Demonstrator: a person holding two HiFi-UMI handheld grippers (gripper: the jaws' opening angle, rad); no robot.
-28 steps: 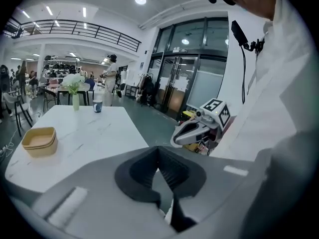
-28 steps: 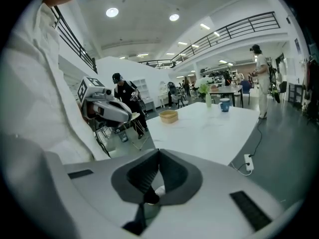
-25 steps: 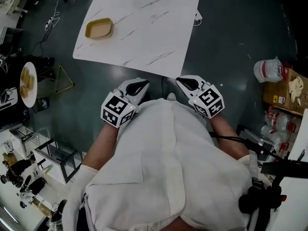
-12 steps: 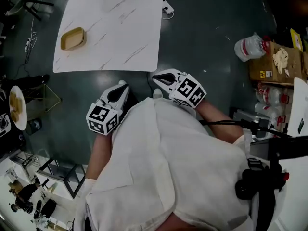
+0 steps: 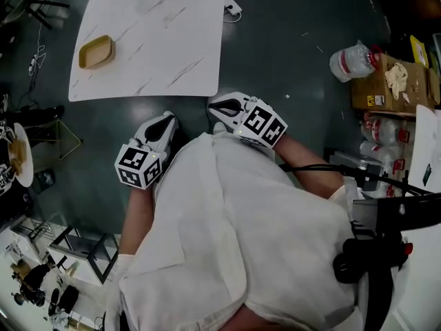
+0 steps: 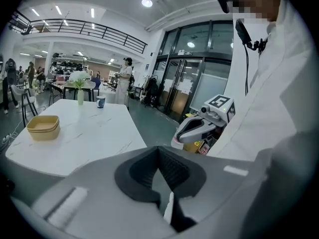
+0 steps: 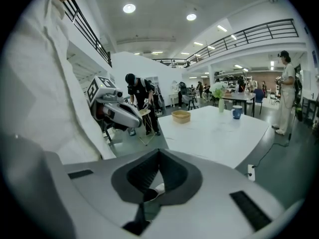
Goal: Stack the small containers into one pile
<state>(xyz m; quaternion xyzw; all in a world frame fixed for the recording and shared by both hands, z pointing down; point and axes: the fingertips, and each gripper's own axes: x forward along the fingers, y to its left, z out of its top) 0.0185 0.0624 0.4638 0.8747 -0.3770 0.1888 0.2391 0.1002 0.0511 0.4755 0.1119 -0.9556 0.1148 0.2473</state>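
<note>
A tan small container sits near the left edge of the white marble table. In the left gripper view the tan container looks like two nested ones; the right gripper view shows the container far off. My left gripper and right gripper hang close to my white coat, over the dark floor, short of the table's near edge. Both are shut with nothing between the fingers. Each gripper view shows its own left gripper or right gripper and the opposite one.
A blue cup and a vase stand at the table's far end. A cardboard box and a plastic bag lie on the floor at right. A small round side table is at left. People stand in the background.
The table and container have slid toward the upper left of the head view and shrunk. Both grippers stay shut near my torso, shifted a little left.
</note>
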